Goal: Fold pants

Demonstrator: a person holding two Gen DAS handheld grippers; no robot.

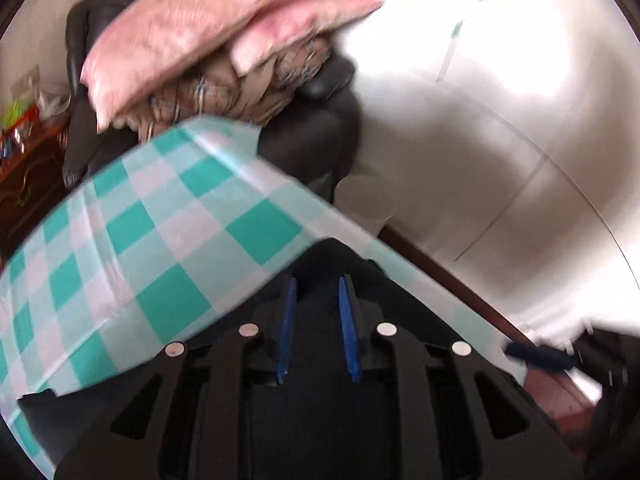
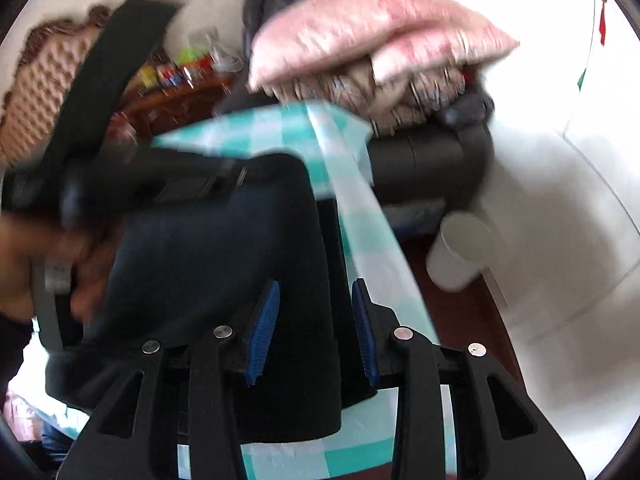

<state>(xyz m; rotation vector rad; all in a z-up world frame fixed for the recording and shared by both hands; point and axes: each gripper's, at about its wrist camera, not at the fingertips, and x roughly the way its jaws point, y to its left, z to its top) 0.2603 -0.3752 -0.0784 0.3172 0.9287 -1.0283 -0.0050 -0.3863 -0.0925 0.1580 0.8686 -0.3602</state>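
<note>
One pair of dark navy pants (image 2: 224,248) lies on the tabletop (image 1: 132,240), which carries a teal-and-white checked cloth. The right hand-held gripper (image 2: 316,332) is clamped narrow on a fold of them. The left hand-held gripper (image 1: 316,328) stands narrow over dark cloth; whether it grips is unclear. Two pink cushions (image 1: 208,36) sit piled on one dark armchair (image 1: 316,136). One white bin (image 2: 460,252) stands on the floor, contents hidden.

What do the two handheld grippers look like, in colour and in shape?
Both match: the left gripper and right gripper have black plastic linkage arms with slot-shaped cutouts and round silver pivot pins. Each carries two narrow blue pads, ribbed on the right one. No cables show.
</note>
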